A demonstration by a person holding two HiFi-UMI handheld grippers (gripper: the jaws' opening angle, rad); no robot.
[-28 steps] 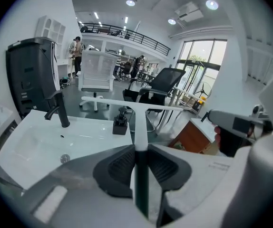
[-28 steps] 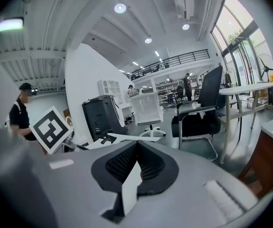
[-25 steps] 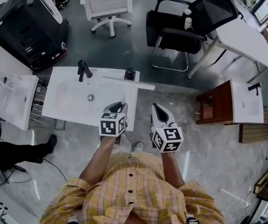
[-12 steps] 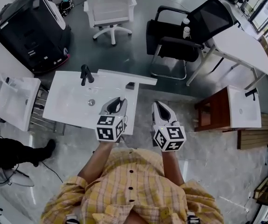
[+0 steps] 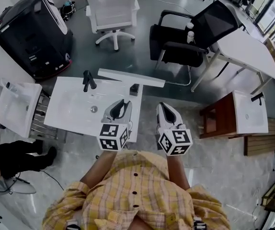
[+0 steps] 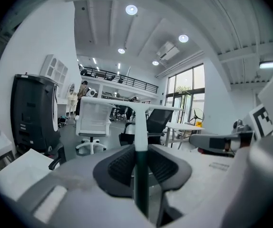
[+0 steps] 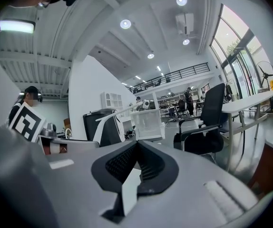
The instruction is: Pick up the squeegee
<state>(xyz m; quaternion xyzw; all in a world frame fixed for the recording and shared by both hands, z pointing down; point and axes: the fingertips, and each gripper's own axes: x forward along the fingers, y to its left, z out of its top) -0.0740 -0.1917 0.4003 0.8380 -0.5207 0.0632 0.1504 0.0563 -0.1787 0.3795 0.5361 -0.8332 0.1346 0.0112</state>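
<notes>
The squeegee [image 5: 131,77] has a long white blade and a dark handle; it hangs lifted over the far edge of the white sink [image 5: 70,110]. My left gripper [image 5: 121,104] is shut on its handle. In the left gripper view the handle [image 6: 139,127] stands upright between the black pads, dark at the bottom and white higher up, with the blade across the top. My left gripper [image 6: 140,148] points nearly level. My right gripper [image 5: 165,109] is beside it to the right, over the floor, shut and holding nothing. In the right gripper view my right gripper [image 7: 137,144] shows its pads meeting at the tips.
A black faucet [image 5: 87,80] stands at the sink's far edge. Beyond are a black machine [image 5: 29,30], a white office chair [image 5: 112,8] and a black chair [image 5: 190,28]. A white table [image 5: 247,44] and a second sink [image 5: 250,110] on a wooden stand are at the right.
The squeegee has come up off the sink's far edge, held by the left gripper. Both grippers have risen, the left more, and the left has tilted up toward level.
</notes>
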